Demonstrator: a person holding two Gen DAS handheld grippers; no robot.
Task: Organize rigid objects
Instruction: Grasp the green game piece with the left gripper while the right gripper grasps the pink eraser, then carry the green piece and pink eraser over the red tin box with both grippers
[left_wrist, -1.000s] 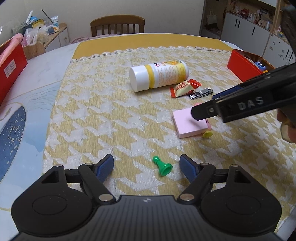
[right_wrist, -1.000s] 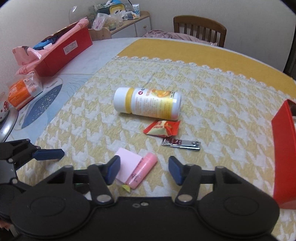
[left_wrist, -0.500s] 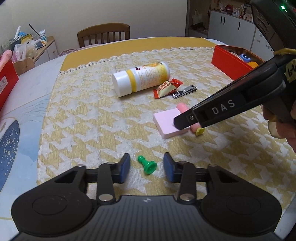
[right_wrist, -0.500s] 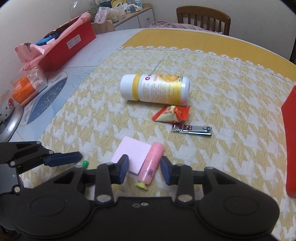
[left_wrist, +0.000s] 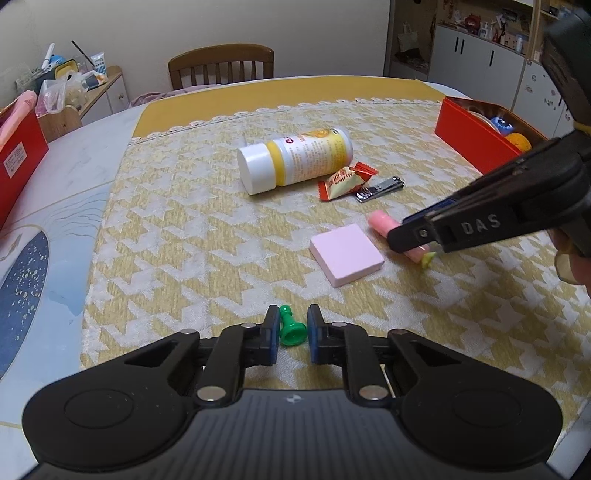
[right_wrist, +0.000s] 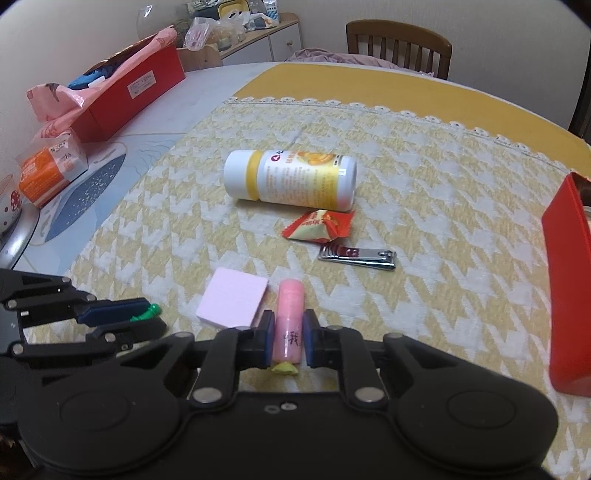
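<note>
My left gripper is shut on a small green pawn lying on the yellow patterned cloth. The pawn also shows in the right wrist view. My right gripper is shut on a pink tube that lies on the cloth beside a pink square pad. In the left wrist view the right gripper's black fingers cover the tube's near end. A white and yellow bottle lies on its side farther back.
A red snack packet and a metal nail clipper lie between bottle and tube. An open red box with items stands at the right. Another red box and an orange packet sit at the left. A chair stands behind the table.
Both grippers have moved down and forward and have closed: the left on the green pawn, the right on the pink tube.
</note>
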